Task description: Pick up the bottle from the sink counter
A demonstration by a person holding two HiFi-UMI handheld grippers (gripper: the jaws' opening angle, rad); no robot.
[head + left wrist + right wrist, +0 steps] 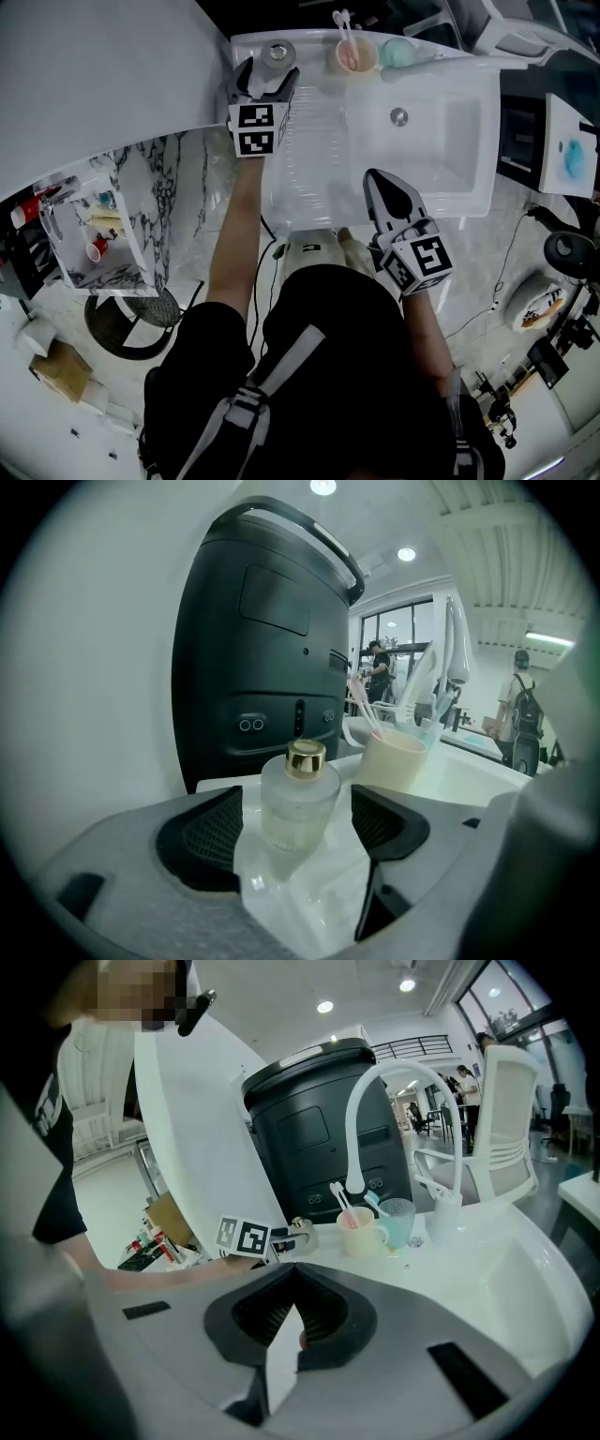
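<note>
Your left gripper, jaws spread, flanks the frosted gold-capped glass bottle: clamp, then lift. Right gripper is clenched, empty.

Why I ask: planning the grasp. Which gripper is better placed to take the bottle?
Left. The left gripper is open with the bottle framed between its jaws; the right gripper is shut at the sink's front edge.

bottle partly hidden behind left gripper, distant people too small
</note>
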